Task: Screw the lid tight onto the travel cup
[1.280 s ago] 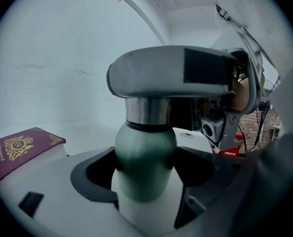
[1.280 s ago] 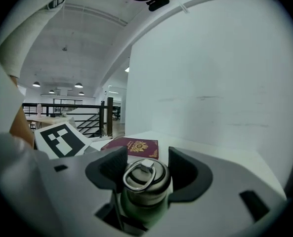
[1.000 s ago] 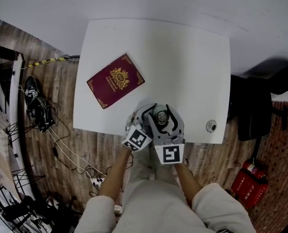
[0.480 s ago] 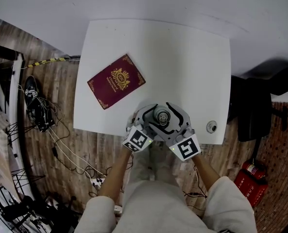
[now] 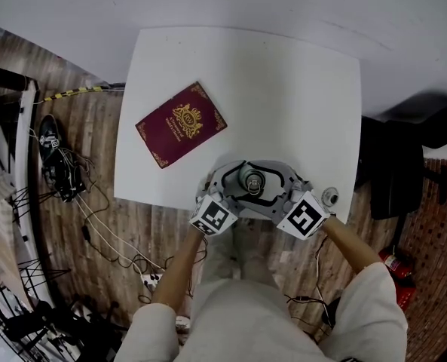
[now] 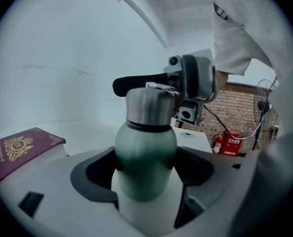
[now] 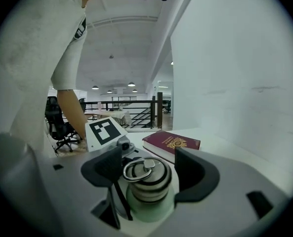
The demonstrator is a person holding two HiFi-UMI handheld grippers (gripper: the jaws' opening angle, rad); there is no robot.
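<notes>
Resetting right tool for another twist on lid

Swung it from the near side of the travel cup round to its right over the last second; been closing its jaws again just now, with lid between them and a gap at one pad, so not clamped yet; reads as a re-grip, so probably not done tightening; holding cup body upright in left tool, jaws closed on it, at near edge of bench; getting the pad gap and lid ring only from right gripper view; getting the body grip only from left gripper view; placing cup well apart from red booklet only from head view.
</notes>
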